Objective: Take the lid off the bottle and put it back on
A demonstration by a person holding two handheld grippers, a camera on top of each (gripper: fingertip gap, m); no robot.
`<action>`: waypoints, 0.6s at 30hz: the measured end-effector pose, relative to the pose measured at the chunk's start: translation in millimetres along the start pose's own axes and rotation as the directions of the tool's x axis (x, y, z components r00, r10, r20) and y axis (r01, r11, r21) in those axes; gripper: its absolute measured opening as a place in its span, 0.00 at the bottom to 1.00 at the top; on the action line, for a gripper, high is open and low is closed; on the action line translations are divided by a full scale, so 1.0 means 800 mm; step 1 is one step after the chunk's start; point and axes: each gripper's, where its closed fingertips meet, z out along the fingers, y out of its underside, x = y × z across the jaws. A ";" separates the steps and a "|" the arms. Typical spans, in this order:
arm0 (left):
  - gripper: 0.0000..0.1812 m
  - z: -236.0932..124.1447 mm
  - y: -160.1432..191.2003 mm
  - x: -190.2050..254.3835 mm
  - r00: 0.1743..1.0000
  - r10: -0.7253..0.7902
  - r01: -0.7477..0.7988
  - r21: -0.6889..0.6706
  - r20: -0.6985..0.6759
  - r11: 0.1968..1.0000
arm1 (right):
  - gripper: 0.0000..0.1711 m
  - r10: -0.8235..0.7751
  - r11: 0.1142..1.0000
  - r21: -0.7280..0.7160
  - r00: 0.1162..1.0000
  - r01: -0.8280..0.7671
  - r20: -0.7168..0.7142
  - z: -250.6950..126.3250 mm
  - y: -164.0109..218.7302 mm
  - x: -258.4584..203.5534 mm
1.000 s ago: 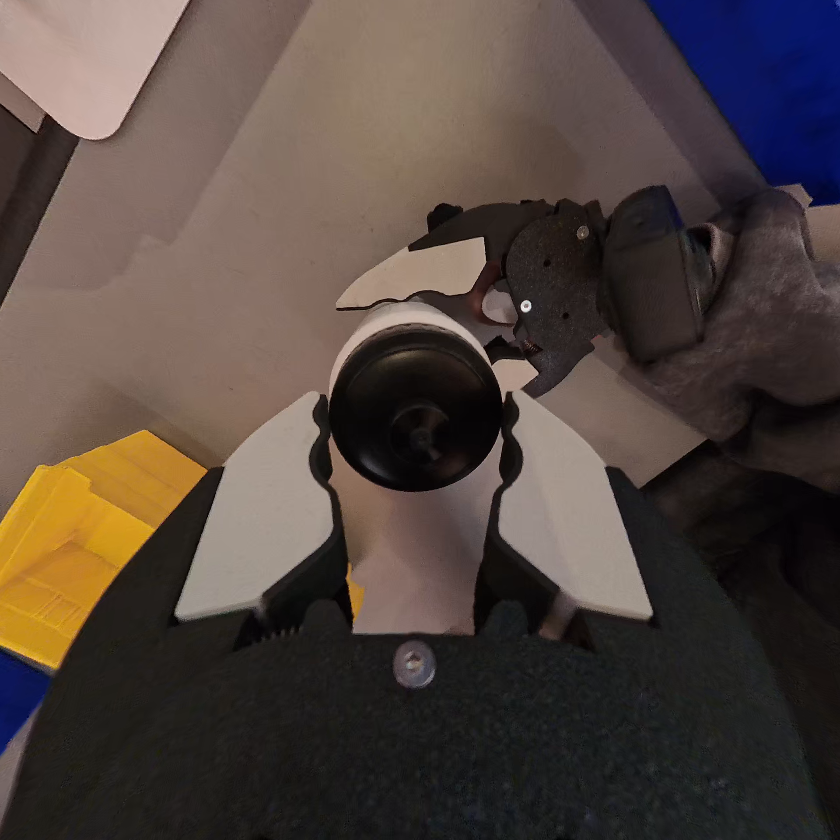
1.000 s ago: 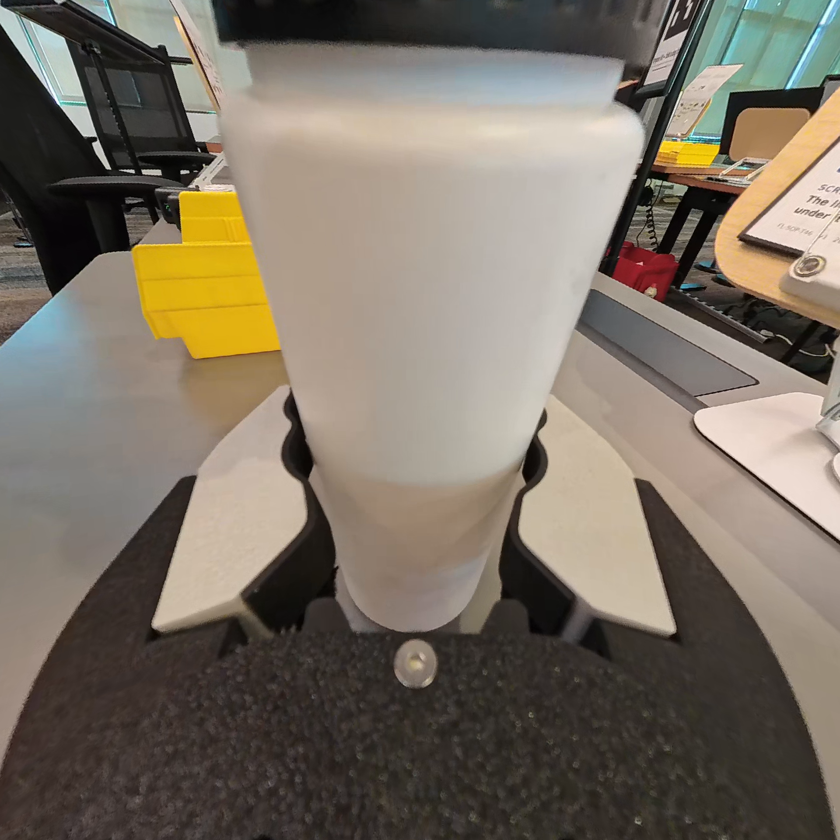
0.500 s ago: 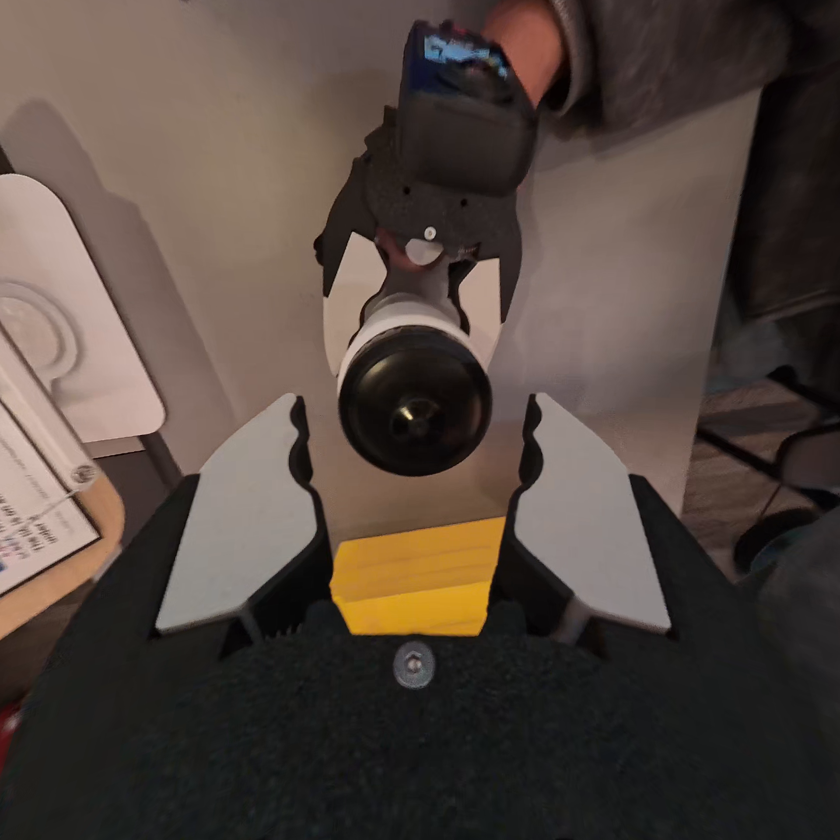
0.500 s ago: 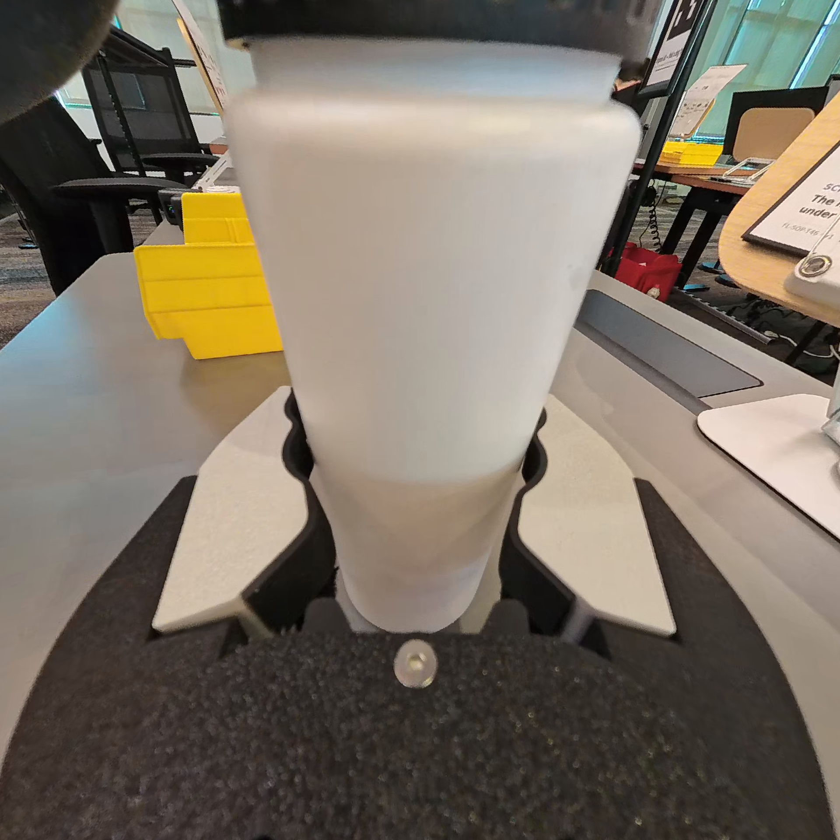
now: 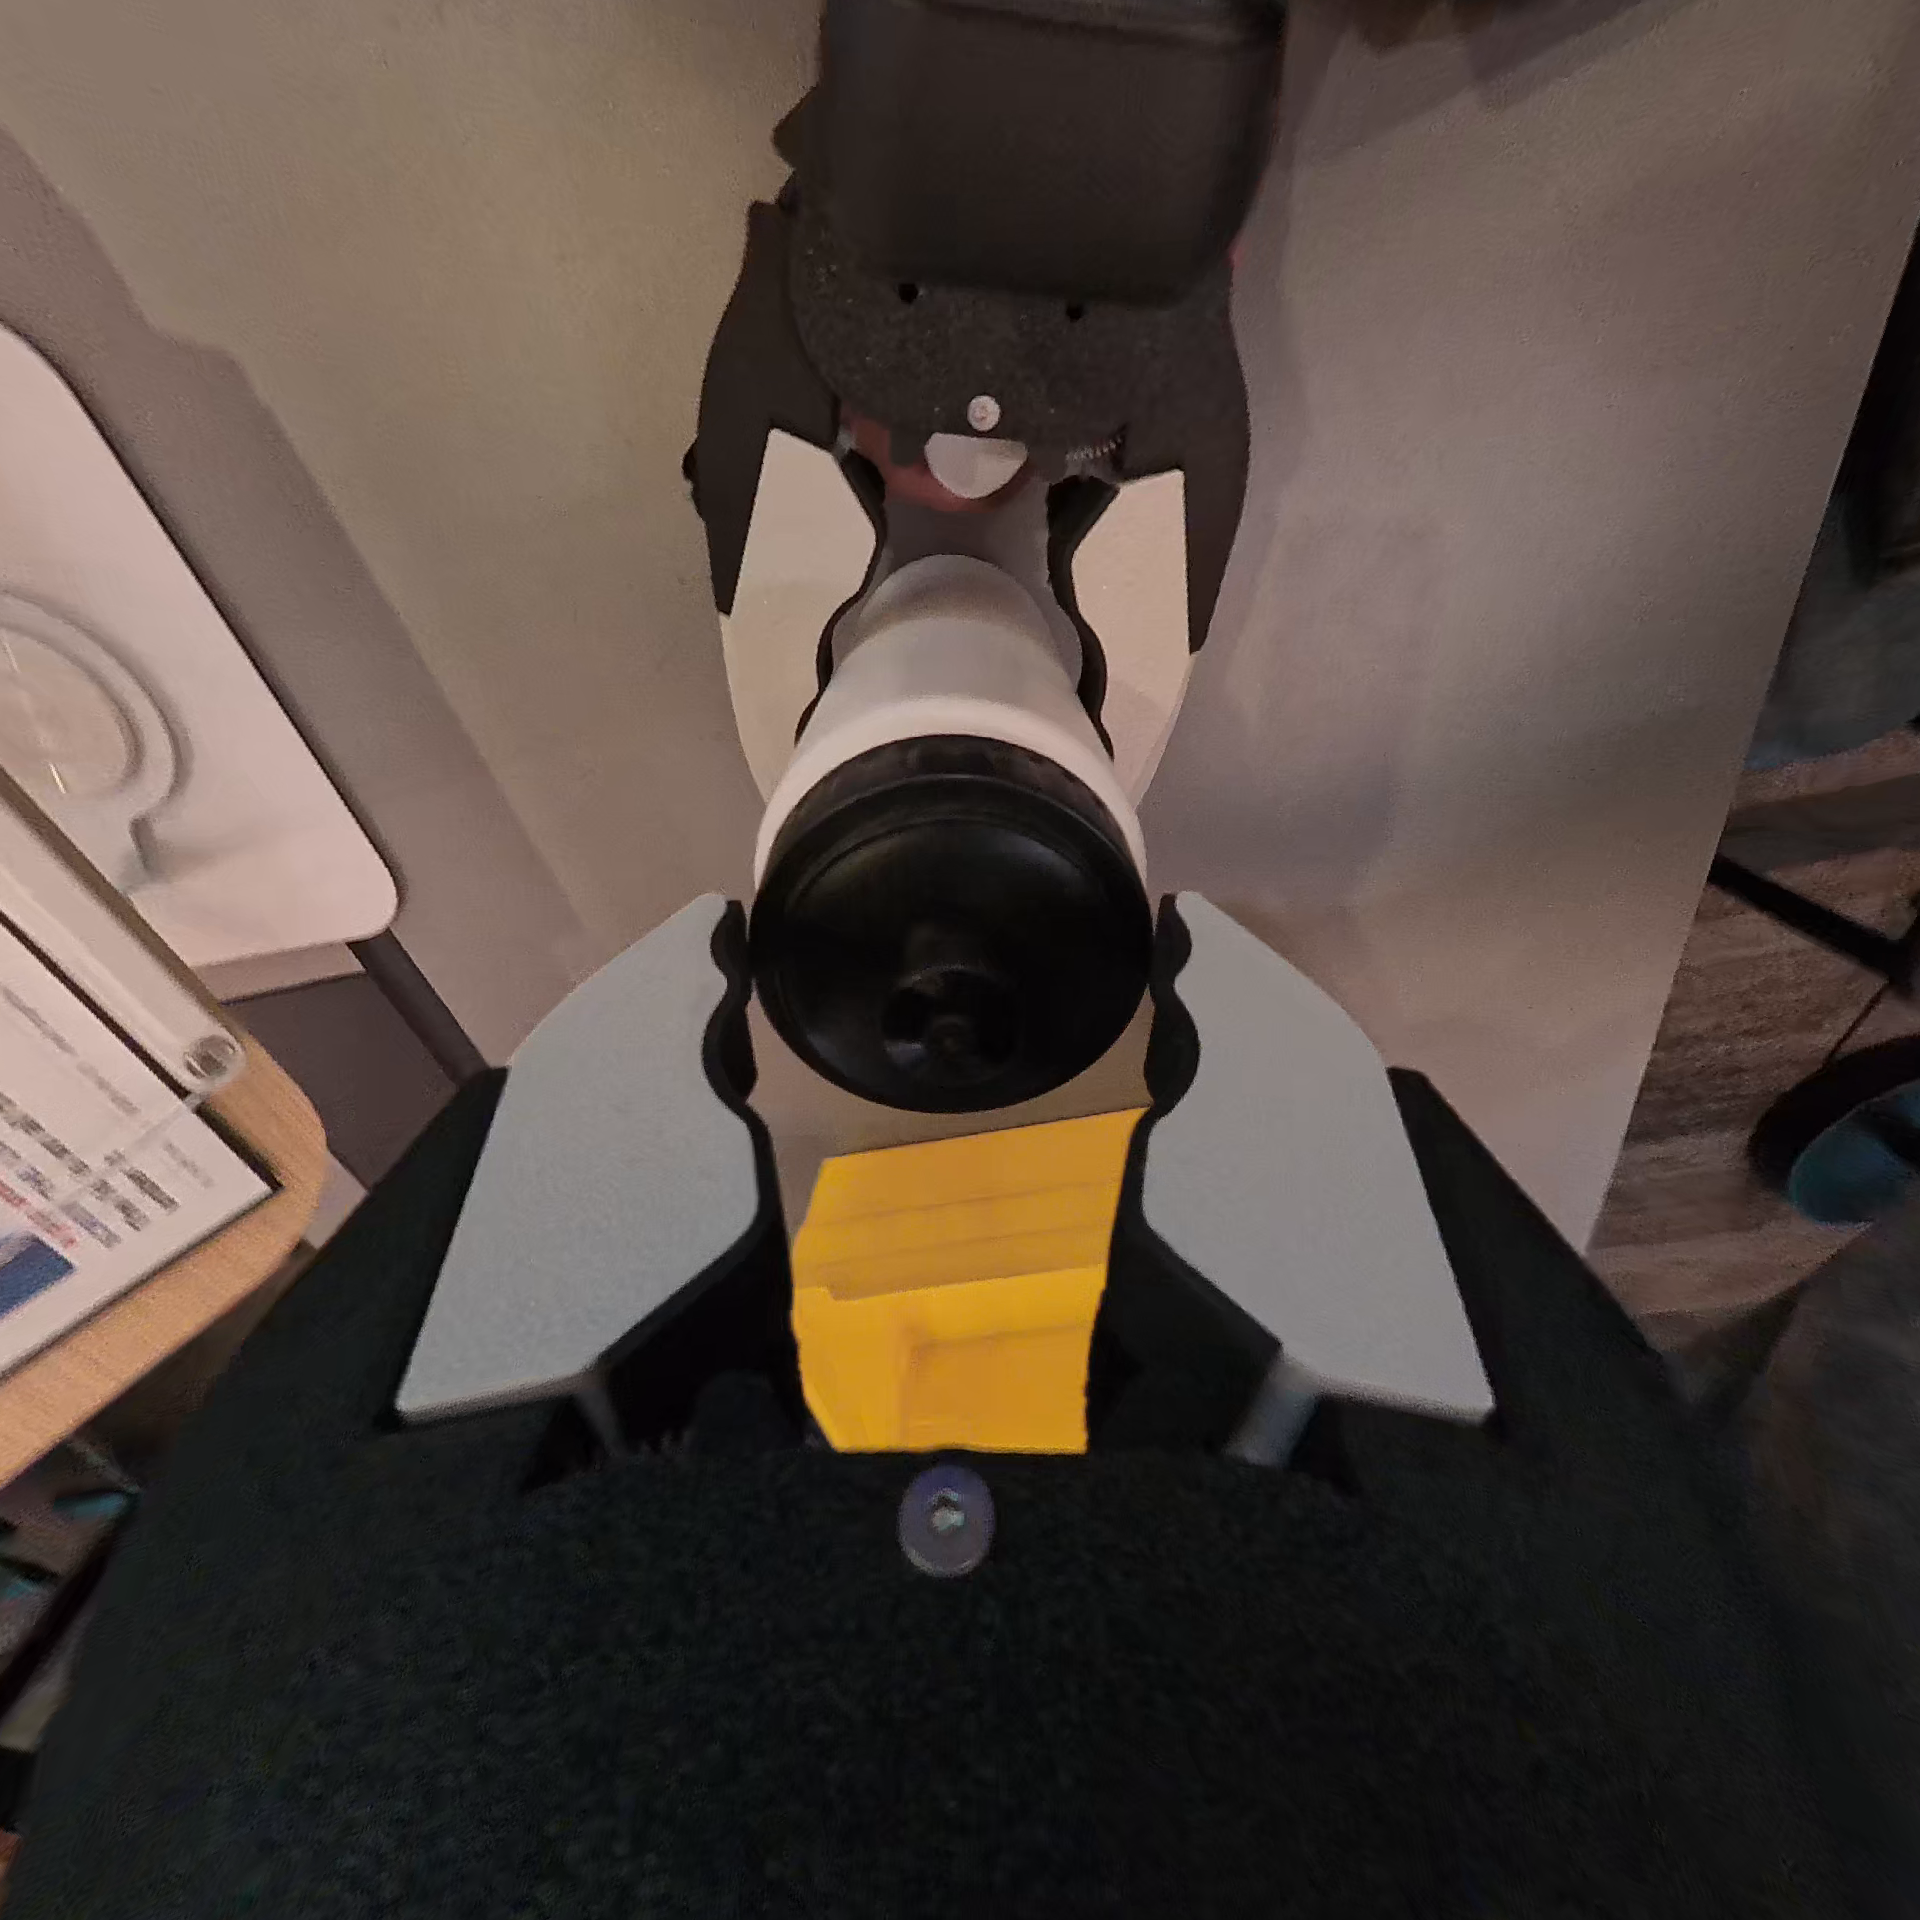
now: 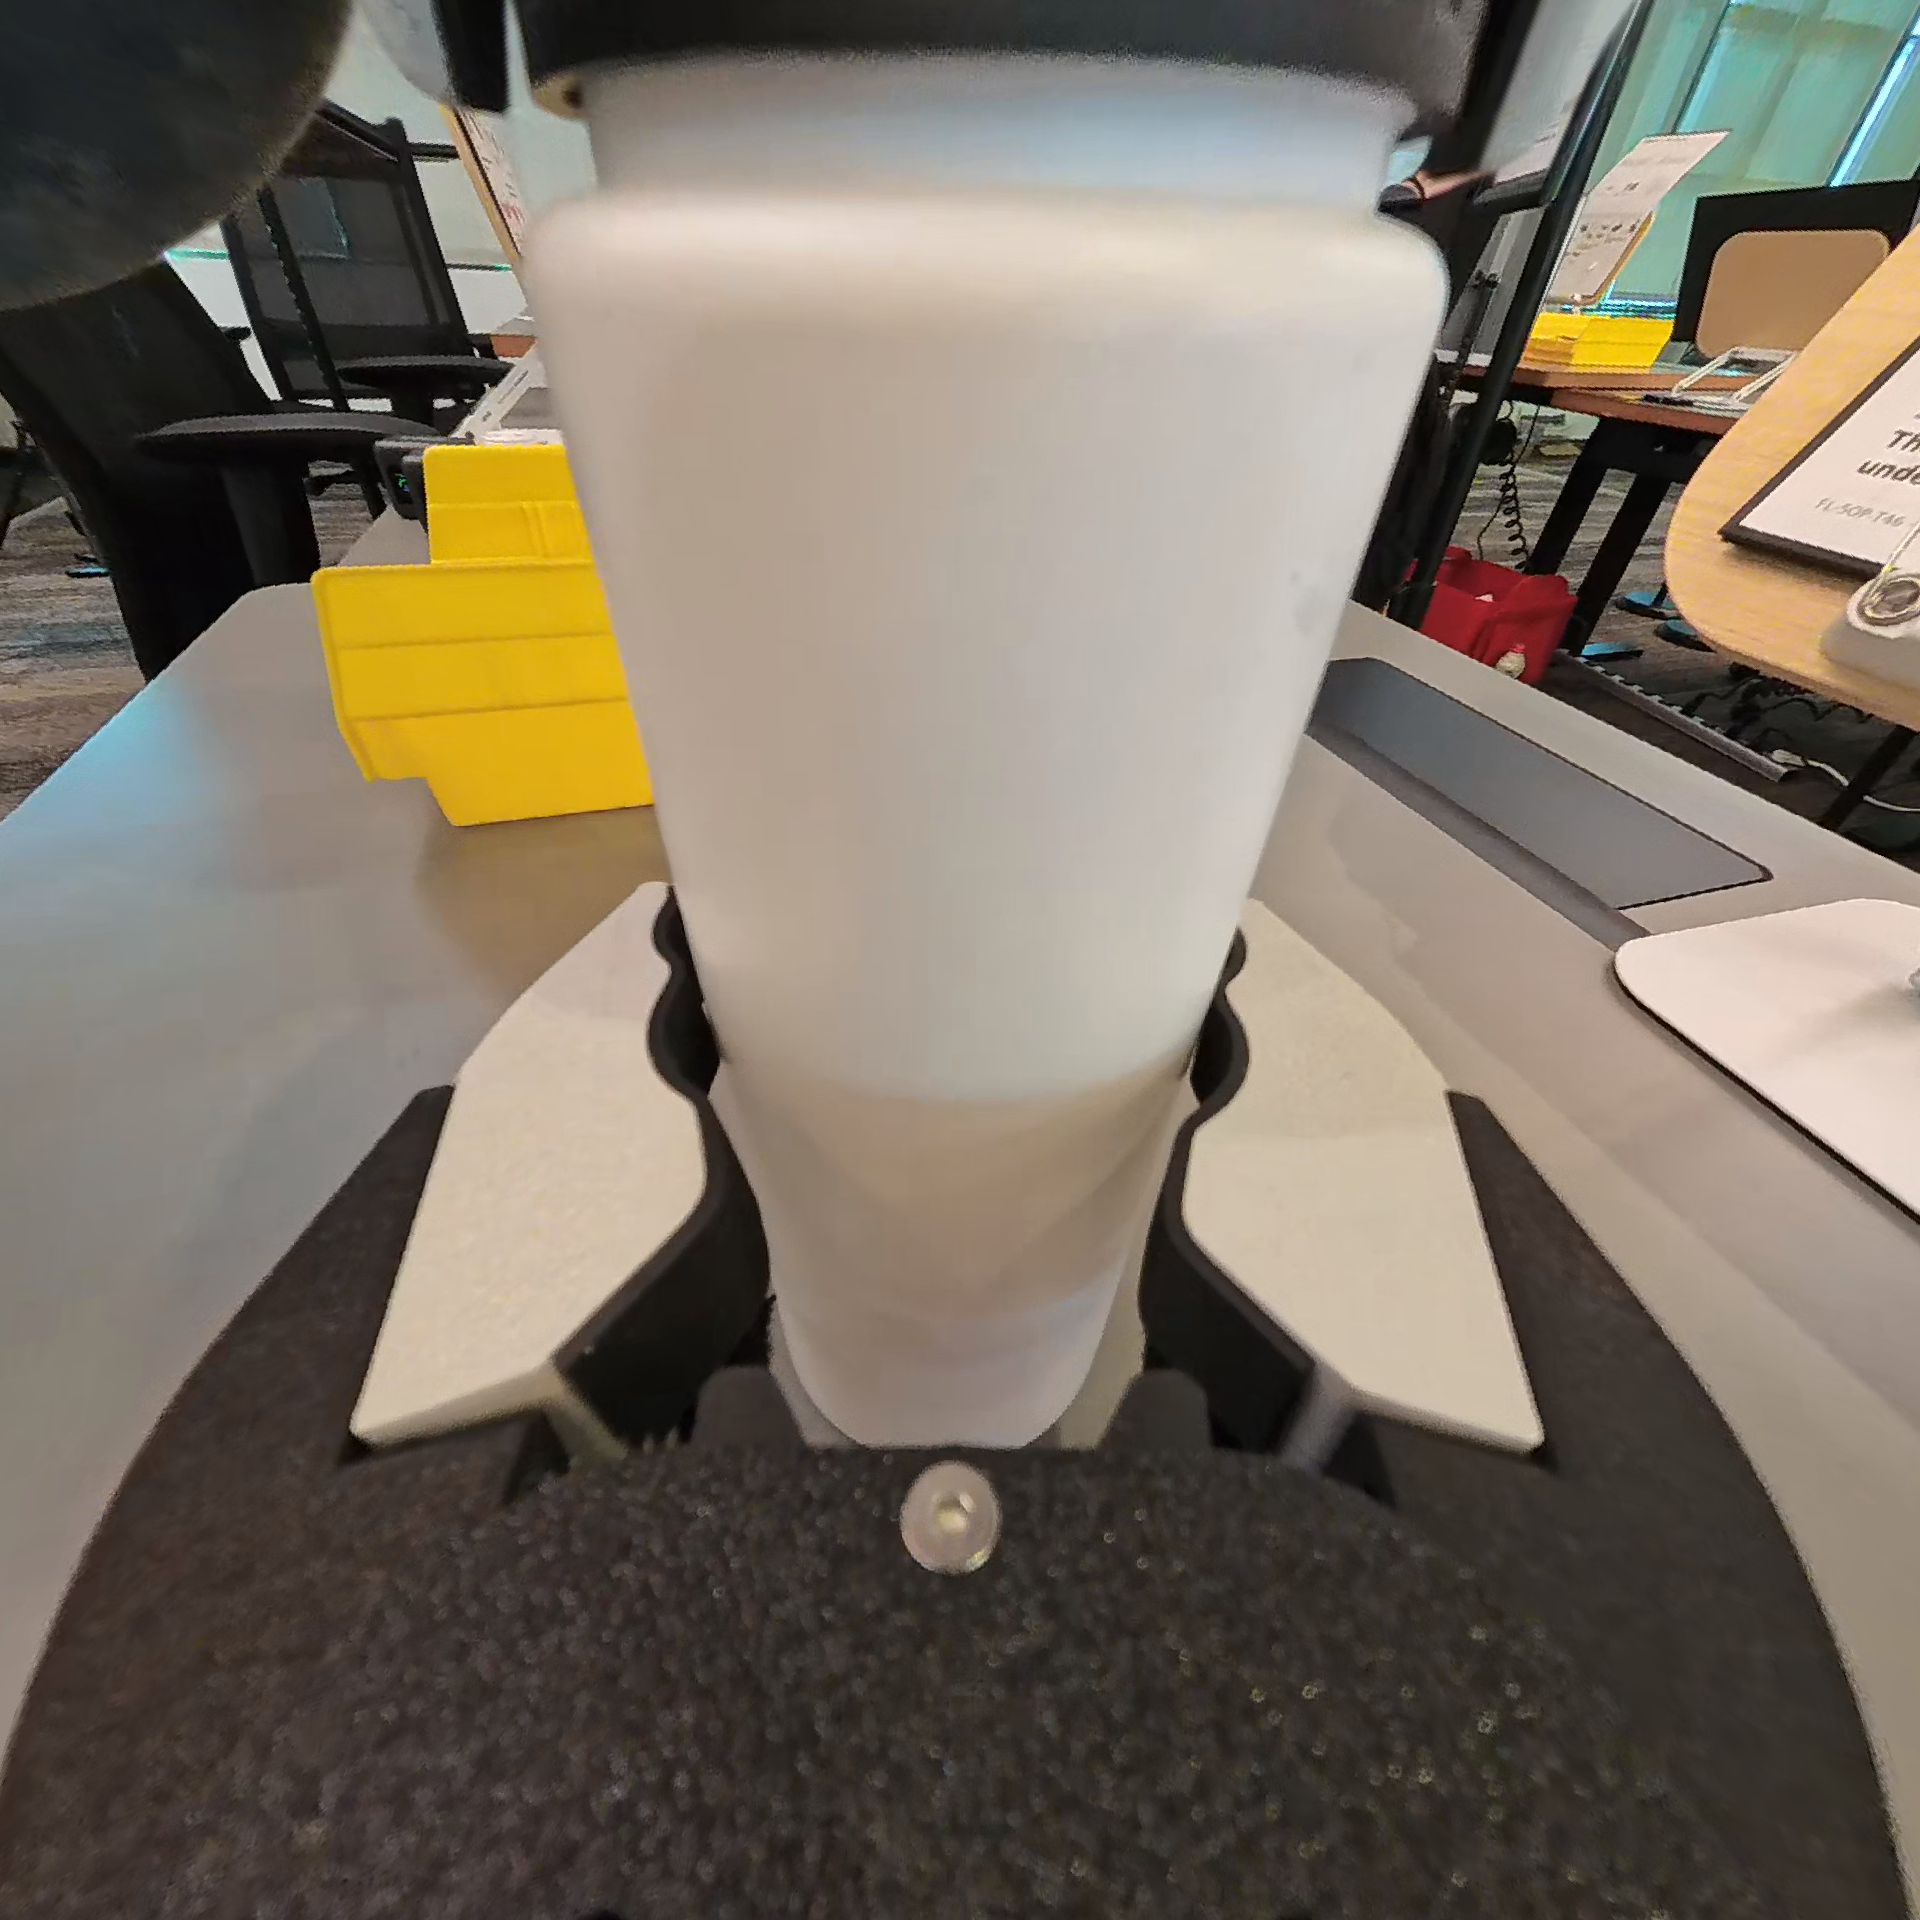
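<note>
The white bottle (image 6: 977, 644) is clamped low on its body by the right gripper (image 6: 951, 1049) and held upright above the grey table (image 6: 260, 935). Its black lid (image 5: 951, 945) is flanked by the fingers of the left gripper (image 5: 948, 997), set wide around it; contact cannot be told for sure. A yellow bin (image 6: 488, 644) is seen at 10 o'clock from the bottle.

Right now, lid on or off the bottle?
On. The black lid sits on the white bottle; the left gripper flanks it.
</note>
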 end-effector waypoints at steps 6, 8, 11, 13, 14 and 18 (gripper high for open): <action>0.40 0.000 -0.008 0.001 0.927 -0.375 0.375 0.012 -0.002 0.927 | 0.54 -0.004 1.000 -0.008 1.000 0.004 -0.023 -0.003 0.001 0.000; 0.40 -0.001 -0.013 -0.002 0.835 -0.550 0.550 0.034 -0.014 0.834 | 0.54 0.002 1.000 -0.010 0.999 -0.002 -0.043 -0.005 0.001 0.002; 0.38 -0.006 -0.024 -0.009 0.620 -0.778 0.783 0.129 -0.100 0.608 | 0.54 -0.008 1.000 -0.015 0.998 0.007 -0.067 -0.005 0.001 0.002; 0.31 -0.014 -0.034 -0.017 0.458 -0.855 0.887 0.185 -0.243 0.422 | 0.53 -0.019 1.000 -0.021 0.996 0.017 -0.084 -0.006 0.001 0.002; 0.24 -0.018 -0.041 -0.017 0.406 -0.850 0.913 0.190 -0.336 0.361 | 0.53 -0.032 0.999 -0.024 0.995 0.030 -0.092 -0.006 0.001 0.002; 0.03 -0.011 -0.060 0.005 0.316 -0.771 0.942 0.084 -0.553 0.326 | 0.51 -0.162 0.978 -0.147 0.982 0.147 -0.099 0.004 0.023 -0.006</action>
